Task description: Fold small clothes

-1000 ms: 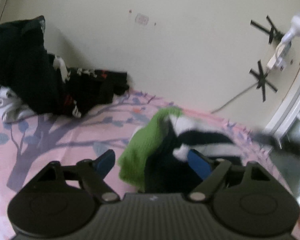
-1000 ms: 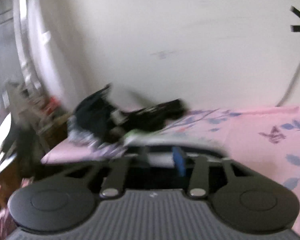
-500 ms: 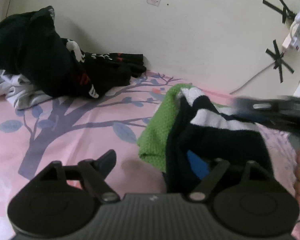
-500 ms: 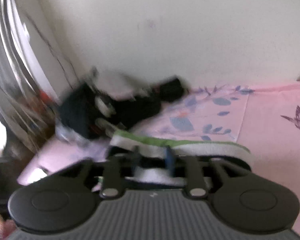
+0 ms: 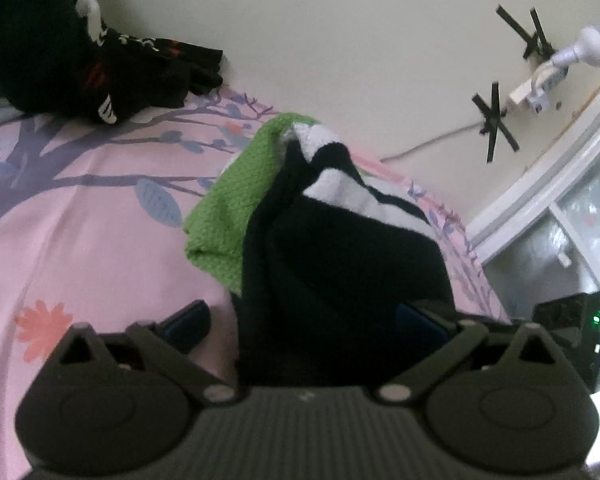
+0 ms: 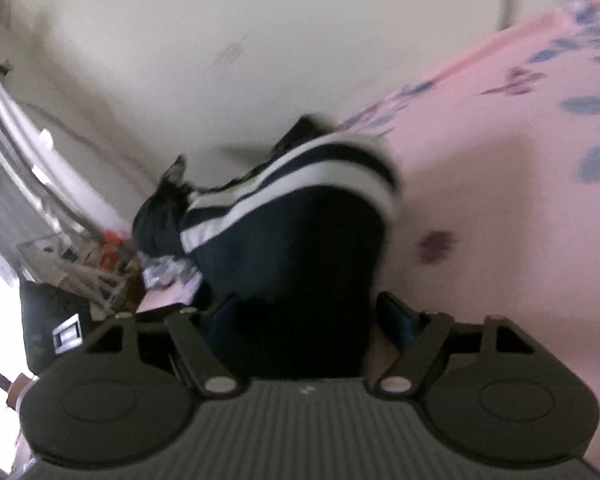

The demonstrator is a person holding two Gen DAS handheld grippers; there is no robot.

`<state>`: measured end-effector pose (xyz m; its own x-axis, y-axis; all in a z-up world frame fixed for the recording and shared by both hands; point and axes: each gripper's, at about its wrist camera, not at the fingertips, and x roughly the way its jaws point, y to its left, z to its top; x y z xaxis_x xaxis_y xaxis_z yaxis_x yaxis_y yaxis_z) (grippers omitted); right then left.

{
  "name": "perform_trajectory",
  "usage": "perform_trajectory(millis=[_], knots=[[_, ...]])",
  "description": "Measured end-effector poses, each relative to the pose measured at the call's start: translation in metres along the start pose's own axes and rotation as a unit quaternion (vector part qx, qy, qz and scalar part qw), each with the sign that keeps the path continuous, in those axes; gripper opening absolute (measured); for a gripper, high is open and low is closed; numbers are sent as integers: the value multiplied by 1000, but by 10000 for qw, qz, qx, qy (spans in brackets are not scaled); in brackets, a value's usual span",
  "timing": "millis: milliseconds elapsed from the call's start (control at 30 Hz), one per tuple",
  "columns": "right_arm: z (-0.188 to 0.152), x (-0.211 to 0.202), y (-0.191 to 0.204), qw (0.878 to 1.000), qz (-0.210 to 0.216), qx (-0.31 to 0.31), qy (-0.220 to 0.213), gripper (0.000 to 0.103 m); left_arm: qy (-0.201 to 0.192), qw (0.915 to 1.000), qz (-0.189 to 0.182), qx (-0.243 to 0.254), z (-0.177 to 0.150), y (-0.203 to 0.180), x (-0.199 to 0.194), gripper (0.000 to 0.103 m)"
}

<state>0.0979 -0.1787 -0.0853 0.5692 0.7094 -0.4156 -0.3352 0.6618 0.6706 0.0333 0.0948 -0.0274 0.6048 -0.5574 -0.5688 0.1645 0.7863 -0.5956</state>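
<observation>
A small navy garment (image 5: 340,248) with white stripes and a green knitted part (image 5: 232,208) lies bunched on the pink bedsheet (image 5: 80,240). My left gripper (image 5: 304,320) stands open just above the sheet. The garment's dark end lies between its wide-apart blue-padded fingers. In the right wrist view the same garment (image 6: 292,232) runs away from my right gripper (image 6: 308,316). Its jaws are opening with the dark cloth between them, and a gap shows beside the right finger (image 6: 396,316). The left finger is lost in the dark cloth.
A heap of dark clothes (image 5: 60,60) sits at the back left against the cream wall. A taped cable and lamp (image 5: 540,68) hang on the wall by a window frame (image 5: 560,200). A black device with a green light (image 5: 580,320) lies right. Clutter (image 6: 80,260) stands beside the bed.
Both grippers have come down towards the sheet and the garment has settled on it. The right gripper's jaws have spread from nearly closed, and it has left the left wrist view.
</observation>
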Motion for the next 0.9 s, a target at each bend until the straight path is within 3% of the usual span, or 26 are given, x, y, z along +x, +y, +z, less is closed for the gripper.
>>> perform_trajectory(millis=[33, 67, 133, 233, 433, 533, 633, 700, 733, 833, 900], knots=[[3, 5, 5, 10000, -16, -81, 15, 59, 58, 9999, -89, -37, 0, -1, 4, 77], [7, 4, 9, 9998, 27, -212, -38, 48, 1, 10000, 87, 11, 1, -7, 8, 74], [19, -5, 10, 9993, 150, -294, -156, 36, 74, 9986, 405, 346, 9, -27, 21, 67], [44, -34, -5, 9967, -74, -510, -631, 34, 190, 9980, 209, 574, 35, -63, 54, 60], [119, -107, -85, 9779, -923, -382, -1838, 34, 66, 9890, -243, 1457, 97, -175, 179, 56], [150, -123, -131, 9671, -1467, -275, -2058, 35, 240, 9874, -356, 1521, 112, -213, 252, 53], [165, -120, -177, 9601, -2041, 53, -1909, 36, 520, 9877, -201, 1464, 112, -227, 314, 49], [162, -115, -204, 9584, -2182, 322, -1812, 42, 709, 9886, -52, 1326, 108, -224, 342, 53], [158, -114, -211, 9576, -2158, 385, -1871, 47, 645, 9894, -60, 1298, 106, -222, 347, 61], [161, -108, -203, 9533, -2418, 186, -1802, 51, 527, 9893, -16, 1360, 101, -217, 350, 72], [157, -106, -197, 9464, -2651, 138, -1838, 61, 533, 9901, -21, 1297, 101, -213, 342, 72]])
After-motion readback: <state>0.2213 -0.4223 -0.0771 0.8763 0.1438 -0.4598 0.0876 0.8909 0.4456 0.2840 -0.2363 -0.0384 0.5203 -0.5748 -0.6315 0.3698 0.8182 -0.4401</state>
